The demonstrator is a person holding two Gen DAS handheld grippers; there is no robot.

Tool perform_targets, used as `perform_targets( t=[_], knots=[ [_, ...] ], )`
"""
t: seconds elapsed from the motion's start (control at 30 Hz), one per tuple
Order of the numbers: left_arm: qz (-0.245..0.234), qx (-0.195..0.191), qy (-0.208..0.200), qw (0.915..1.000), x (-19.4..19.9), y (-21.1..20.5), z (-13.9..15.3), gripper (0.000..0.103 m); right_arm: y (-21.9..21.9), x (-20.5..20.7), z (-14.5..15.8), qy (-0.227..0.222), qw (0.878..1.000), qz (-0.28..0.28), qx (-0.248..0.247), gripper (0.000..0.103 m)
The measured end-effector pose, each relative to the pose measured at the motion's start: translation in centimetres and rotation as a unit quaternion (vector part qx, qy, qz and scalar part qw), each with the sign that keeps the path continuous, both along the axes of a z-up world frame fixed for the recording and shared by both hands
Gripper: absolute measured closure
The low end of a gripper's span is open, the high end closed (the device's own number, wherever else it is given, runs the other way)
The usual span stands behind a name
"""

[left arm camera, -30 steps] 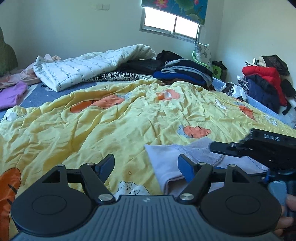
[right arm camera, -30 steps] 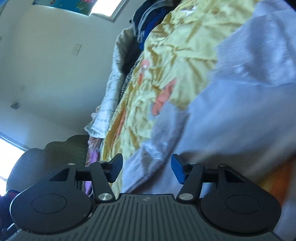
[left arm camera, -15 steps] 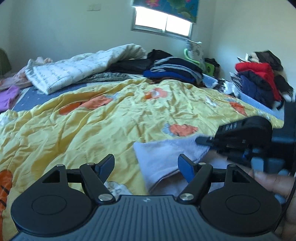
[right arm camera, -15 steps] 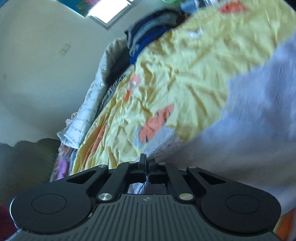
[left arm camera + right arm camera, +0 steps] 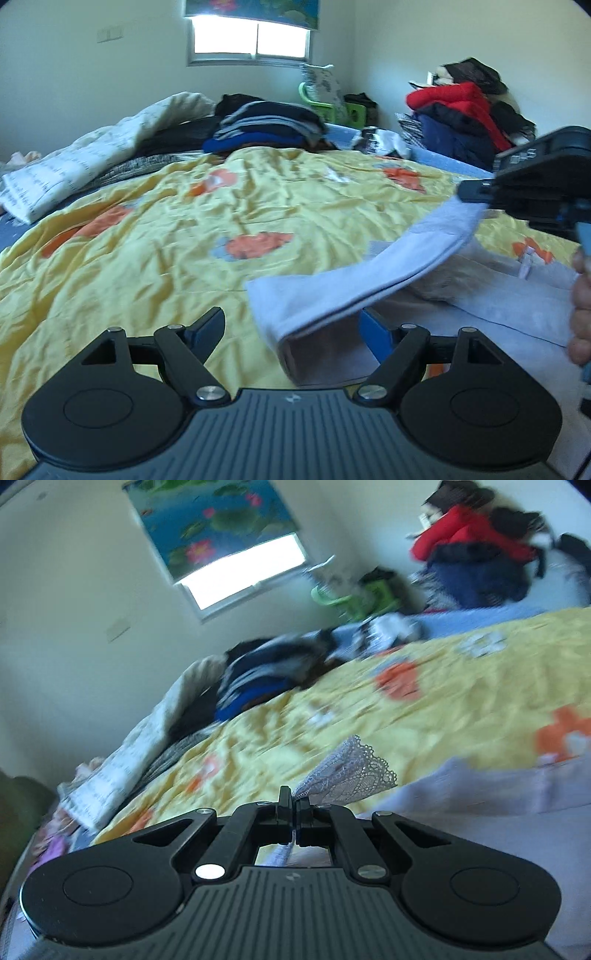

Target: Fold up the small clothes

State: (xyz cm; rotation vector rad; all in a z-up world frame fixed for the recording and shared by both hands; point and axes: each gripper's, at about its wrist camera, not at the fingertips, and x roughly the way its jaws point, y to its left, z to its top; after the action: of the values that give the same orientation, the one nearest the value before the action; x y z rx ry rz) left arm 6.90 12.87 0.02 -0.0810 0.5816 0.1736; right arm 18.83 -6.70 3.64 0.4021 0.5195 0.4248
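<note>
the right gripper (image 5: 295,805) is pinching a lace-trimmed edge of the pale lilac garment (image 5: 369,280), its jaws pressed together on the cloth with a scalloped lace corner (image 5: 351,771) sticking out just past the tips. seen from the left wrist, that same gripper (image 5: 476,192) is holding the garment's edge up off the bed, so the cloth is hanging in a band that is sloping down toward the left gripper (image 5: 295,328). the left gripper's jaws are standing wide and have just been opening a little further; the folded lower end of the garment is lying between them, nearer the blue-padded finger, and nothing is being squeezed. the rest of the garment is lying on the yellow quilt (image 5: 147,236), which is covering most of the bed. a person's fingers (image 5: 581,295) are showing at the right edge. beyond the quilt a white blanket (image 5: 92,162), a stack of dark folded clothes (image 5: 266,125) and a pile with a red jacket (image 5: 458,99) are sitting well away from the garment, under a bright window (image 5: 251,37).
</note>
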Motion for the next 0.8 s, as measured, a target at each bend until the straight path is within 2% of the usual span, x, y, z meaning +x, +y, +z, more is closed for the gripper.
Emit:
perform_targets(
  t=[0.3, 0.53, 0.8],
  knots=[
    [-0.029, -0.011, 0.011, 0.9994, 1.3, -3.2, -0.2, 0.023, -9.0, -1.0, -1.0, -0.005, 0.996, -0.089, -0.018, 0.098],
    [-0.037, -0.012, 0.016, 0.9991, 1.6, -4.1, -0.3, 0.023, -14.2, -2.0, -2.1, -0.006, 0.989, -0.143, -0.037, 0.098],
    [-0.047, -0.015, 0.022, 0.9985, 1.8, -5.2, -0.4, 0.023, -19.1, -3.9, -4.1, 0.015, 0.981, -0.192, -0.036, 0.098]
  ],
)
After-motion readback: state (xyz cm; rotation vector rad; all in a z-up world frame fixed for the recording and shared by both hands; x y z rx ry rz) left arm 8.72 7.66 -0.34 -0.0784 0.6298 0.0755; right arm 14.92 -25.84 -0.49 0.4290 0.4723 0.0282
